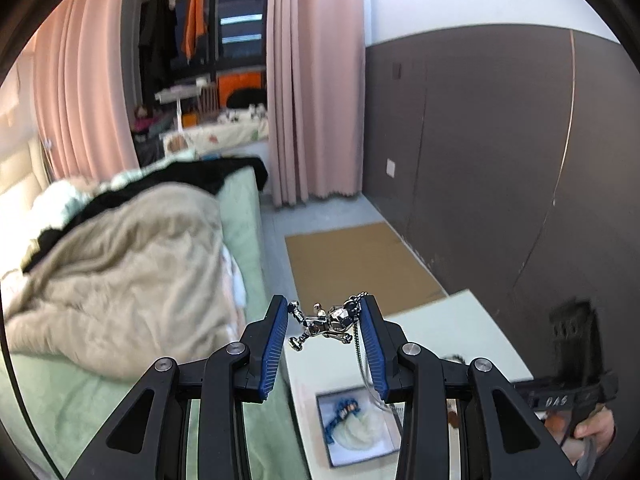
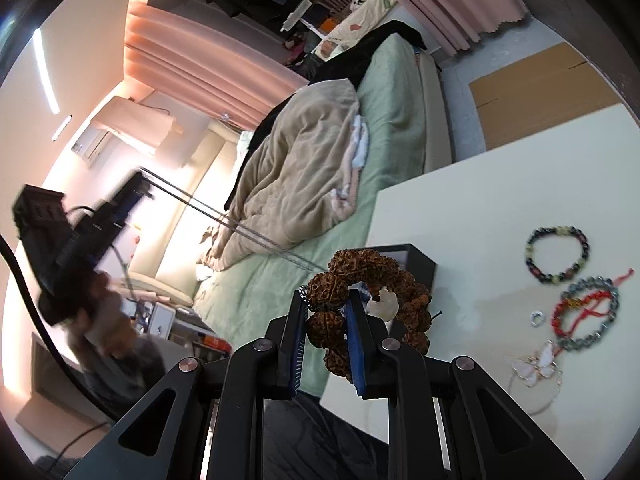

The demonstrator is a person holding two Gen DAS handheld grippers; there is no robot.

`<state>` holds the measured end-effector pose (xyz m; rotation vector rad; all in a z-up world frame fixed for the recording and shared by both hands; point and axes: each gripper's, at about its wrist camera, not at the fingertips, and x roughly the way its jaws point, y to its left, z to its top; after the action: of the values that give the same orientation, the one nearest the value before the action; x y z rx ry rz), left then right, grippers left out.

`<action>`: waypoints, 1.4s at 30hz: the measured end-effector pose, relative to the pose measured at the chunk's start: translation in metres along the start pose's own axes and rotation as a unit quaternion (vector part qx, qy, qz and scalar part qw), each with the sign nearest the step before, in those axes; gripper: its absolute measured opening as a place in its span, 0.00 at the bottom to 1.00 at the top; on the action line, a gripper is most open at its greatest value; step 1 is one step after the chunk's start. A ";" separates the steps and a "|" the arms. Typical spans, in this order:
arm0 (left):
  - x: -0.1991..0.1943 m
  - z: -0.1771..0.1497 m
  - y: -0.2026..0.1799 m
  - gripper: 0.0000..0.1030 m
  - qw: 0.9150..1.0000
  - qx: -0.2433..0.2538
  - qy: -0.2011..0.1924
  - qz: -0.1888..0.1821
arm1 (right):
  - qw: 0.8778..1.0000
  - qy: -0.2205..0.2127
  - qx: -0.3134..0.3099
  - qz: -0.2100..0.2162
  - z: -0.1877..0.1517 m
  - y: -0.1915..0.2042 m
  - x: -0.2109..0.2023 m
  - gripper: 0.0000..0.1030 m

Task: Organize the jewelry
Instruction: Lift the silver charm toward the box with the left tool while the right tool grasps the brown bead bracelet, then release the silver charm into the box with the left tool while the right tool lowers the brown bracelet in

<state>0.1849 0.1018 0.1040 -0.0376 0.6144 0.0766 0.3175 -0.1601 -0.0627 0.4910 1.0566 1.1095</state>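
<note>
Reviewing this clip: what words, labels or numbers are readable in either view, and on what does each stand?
"DAS": pale characters on the black body of the right claw, seen in the left wrist view; the reading is uncertain because of blur.
Nothing else is readable: the jewelry box, bracelets and table show no text.

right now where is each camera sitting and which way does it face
Left wrist: on the left tool, facing the pink curtains over the green bed; its pads hold a silver robot-figure pendant above the open jewelry box.
Right wrist: on the right tool, tilted, gripping a brown wrinkled-seed bracelet by the white table.
Shared: bed, table, box, the pendant's chain, and each other's tool.
</note>
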 end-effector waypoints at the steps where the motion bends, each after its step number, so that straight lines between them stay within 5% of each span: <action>1: 0.006 -0.006 0.001 0.37 1.000 -0.006 0.010 -0.005 | 1.000 0.001 -0.003 0.001 0.002 0.004 0.003 0.20; 7: 0.053 -0.053 0.008 0.37 0.994 -0.054 0.090 -0.044 | 1.000 0.003 -0.014 0.008 0.009 0.019 0.013 0.20; 14: 0.083 -0.088 0.005 0.37 0.984 -0.084 0.141 -0.072 | 1.000 0.011 -0.019 0.006 0.013 0.028 0.025 0.20; 22: 0.114 -0.118 0.007 0.40 0.961 -0.134 0.213 -0.115 | 1.000 0.021 -0.016 0.003 0.016 0.032 0.040 0.20; 26: 0.104 -0.117 0.020 0.63 0.962 -0.148 0.200 -0.116 | 0.999 0.028 -0.018 0.000 0.016 0.033 0.049 0.20; 36: 0.067 -0.107 0.061 0.64 0.970 -0.170 0.154 -0.080 | 0.996 0.053 -0.026 -0.063 0.004 0.023 0.076 0.20; 42: 0.063 -0.109 0.071 0.64 0.970 -0.180 0.145 -0.078 | 0.983 0.068 -0.065 -0.158 -0.003 0.022 0.096 0.20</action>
<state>0.1677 0.1703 -0.0220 -0.4548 0.8817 0.0281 0.3099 -0.0655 -0.0888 0.1357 1.1282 0.9304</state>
